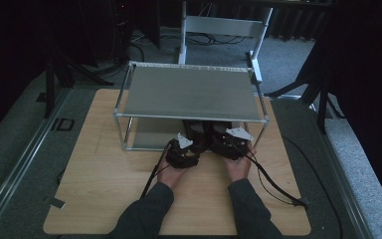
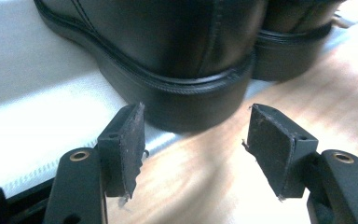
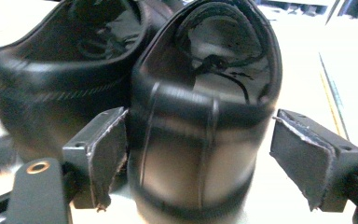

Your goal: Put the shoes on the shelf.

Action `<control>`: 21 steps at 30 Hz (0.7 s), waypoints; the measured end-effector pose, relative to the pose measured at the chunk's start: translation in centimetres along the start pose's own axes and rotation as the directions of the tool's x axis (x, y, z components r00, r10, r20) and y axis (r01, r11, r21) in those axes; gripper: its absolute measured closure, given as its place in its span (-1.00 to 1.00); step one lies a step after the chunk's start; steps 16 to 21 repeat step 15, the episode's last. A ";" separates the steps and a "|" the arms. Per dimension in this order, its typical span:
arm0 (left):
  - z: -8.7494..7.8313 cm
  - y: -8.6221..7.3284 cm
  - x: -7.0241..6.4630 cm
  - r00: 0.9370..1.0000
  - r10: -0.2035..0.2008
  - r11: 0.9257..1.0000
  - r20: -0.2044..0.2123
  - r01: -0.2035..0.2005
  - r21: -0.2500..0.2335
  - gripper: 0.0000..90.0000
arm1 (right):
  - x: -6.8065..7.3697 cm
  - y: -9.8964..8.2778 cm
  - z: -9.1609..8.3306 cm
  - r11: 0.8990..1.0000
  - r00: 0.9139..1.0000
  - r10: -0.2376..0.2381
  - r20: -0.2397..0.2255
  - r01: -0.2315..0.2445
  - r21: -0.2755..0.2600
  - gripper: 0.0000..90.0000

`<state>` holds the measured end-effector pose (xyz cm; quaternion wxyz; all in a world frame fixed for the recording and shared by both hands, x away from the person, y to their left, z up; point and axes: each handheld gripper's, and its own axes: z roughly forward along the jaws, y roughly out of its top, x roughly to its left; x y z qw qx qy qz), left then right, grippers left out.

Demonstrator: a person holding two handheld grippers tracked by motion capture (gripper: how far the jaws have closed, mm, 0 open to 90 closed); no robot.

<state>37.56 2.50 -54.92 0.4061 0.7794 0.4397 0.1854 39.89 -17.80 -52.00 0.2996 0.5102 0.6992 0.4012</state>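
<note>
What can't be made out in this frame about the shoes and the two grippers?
- High view: the shoes' fronts are hidden under the rack's upper shelf, in deep shadow.
- Left gripper view: the nearer shoe's upper is cut off by the top edge.
- Right gripper view: motion blur smears the heel, so contact with the right gripper is unclear.
- High view: both grippers' jaws are too small and dark.

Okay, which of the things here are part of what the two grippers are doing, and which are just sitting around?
In the job: pair of black leather shoes; left gripper, open at a heel; right gripper, open around the other heel.

Lying about: two-tier metal-framed shelf rack; round-cornered wooden tabletop; white stand behind.
</note>
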 end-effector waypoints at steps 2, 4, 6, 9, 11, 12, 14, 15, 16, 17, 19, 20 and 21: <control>-1.0 -0.3 0.0 1.000 0.010 1.000 0.008 -0.010 0.000 -0.18 | -0.1 -0.4 -1.1 1.000 1.000 -0.007 -0.024 0.007 -0.004 -0.60; -1.8 -0.6 0.1 1.000 0.012 1.000 0.009 -0.012 0.003 -0.19 | -0.4 -1.0 -2.3 0.999 0.998 -0.032 -0.047 0.032 -0.002 -0.60; -2.9 -1.2 0.3 1.000 0.014 1.000 0.012 -0.015 0.010 -0.19 | -1.0 -1.8 -3.4 0.999 0.996 -0.048 -0.074 0.049 0.017 -0.60; -4.0 -1.9 1.0 1.000 0.010 1.000 0.009 -0.010 0.019 -0.19 | -2.2 -2.9 -4.7 0.996 0.994 -0.063 -0.084 0.068 0.057 -0.57; -4.6 -2.3 1.5 1.000 0.002 1.000 0.004 -0.002 0.026 -0.19 | -3.2 -3.3 -5.2 0.994 0.994 -0.074 -0.076 0.080 0.078 -0.51; -5.0 -2.6 1.8 1.000 0.002 1.000 -0.003 -0.002 0.030 -0.19 | -3.6 -3.4 -5.3 0.992 0.994 -0.078 -0.077 0.086 0.094 -0.50; -5.2 -2.8 1.9 1.000 -0.002 0.999 -0.007 0.002 0.032 -0.19 | -4.2 -3.6 -5.3 0.990 0.995 -0.076 -0.071 0.084 0.109 -0.49; -5.7 -3.3 2.3 1.000 -0.013 0.999 -0.012 0.014 0.038 -0.19 | -4.5 -3.7 -5.3 0.990 0.995 -0.075 -0.068 0.082 0.115 -0.47; -5.7 -3.3 2.3 1.000 -0.013 0.999 -0.012 0.014 0.038 -0.19 | -4.5 -3.7 -5.3 0.990 0.995 -0.075 -0.068 0.082 0.115 -0.47; -5.7 -3.3 2.3 1.000 -0.013 0.999 -0.012 0.014 0.038 -0.19 | -4.5 -3.7 -5.3 0.990 0.995 -0.075 -0.068 0.082 0.115 -0.47; -5.7 -3.3 2.3 1.000 -0.013 0.999 -0.012 0.014 0.038 -0.19 | -4.5 -3.7 -5.3 0.990 0.995 -0.075 -0.068 0.082 0.115 -0.47; -5.7 -3.3 2.3 1.000 -0.013 0.999 -0.012 0.014 0.038 -0.19 | -4.5 -3.7 -5.3 0.990 0.995 -0.075 -0.068 0.082 0.115 -0.47; -5.7 -3.3 2.3 1.000 -0.013 0.999 -0.012 0.014 0.038 -0.19 | -4.5 -3.7 -5.3 0.990 0.995 -0.075 -0.068 0.082 0.115 -0.47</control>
